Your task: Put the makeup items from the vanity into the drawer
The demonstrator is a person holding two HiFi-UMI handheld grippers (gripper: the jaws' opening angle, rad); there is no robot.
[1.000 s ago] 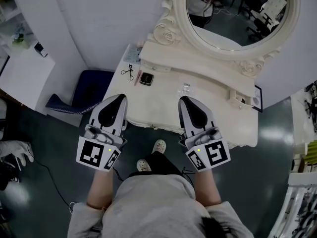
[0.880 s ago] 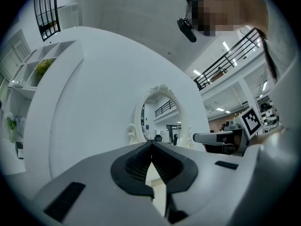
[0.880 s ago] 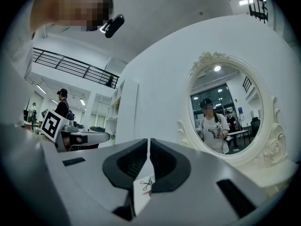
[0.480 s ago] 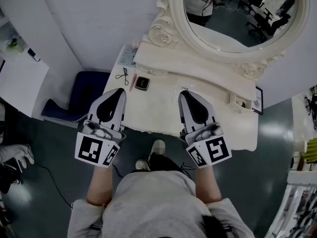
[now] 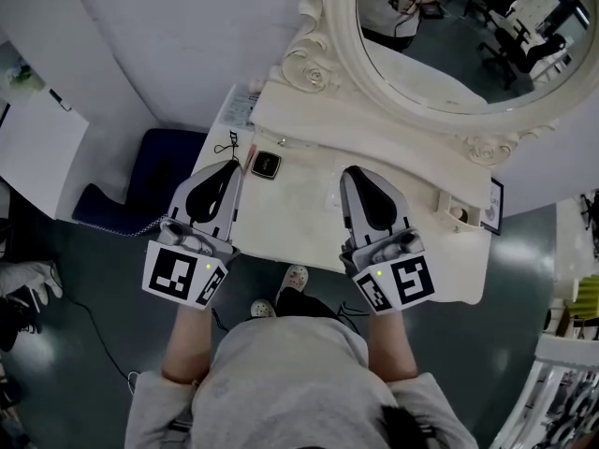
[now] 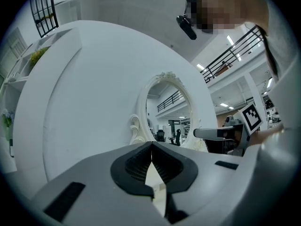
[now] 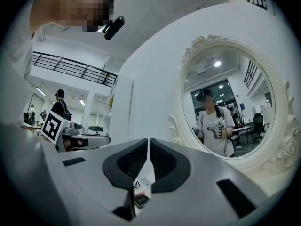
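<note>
On the cream vanity top [image 5: 299, 209] lie a dark square compact [image 5: 266, 165], a black eyelash curler [image 5: 229, 143] and a thin pink pencil [image 5: 250, 152], all at the far left. My left gripper [image 5: 230, 166] is shut and empty, its tip just left of the compact. My right gripper [image 5: 354, 172] hovers over the middle of the top, also shut and empty. In the left gripper view the left gripper [image 6: 151, 147] has its pads together. The right gripper [image 7: 148, 144] shows only a thin slit, with the compact [image 7: 140, 199] seen below it. No drawer is visible.
An oval mirror [image 5: 449, 26] in an ornate frame stands at the back of the vanity. A small framed card [image 5: 493, 206] and a little pot [image 5: 459, 212] sit at the right end, a flat packet [image 5: 241, 108] at the back left. A dark blue stool [image 5: 159, 171] is on the floor to the left.
Both grippers have moved forward over the vanity top. The left tip now lies beside the compact. The right gripper covers the small clear item seen earlier.
</note>
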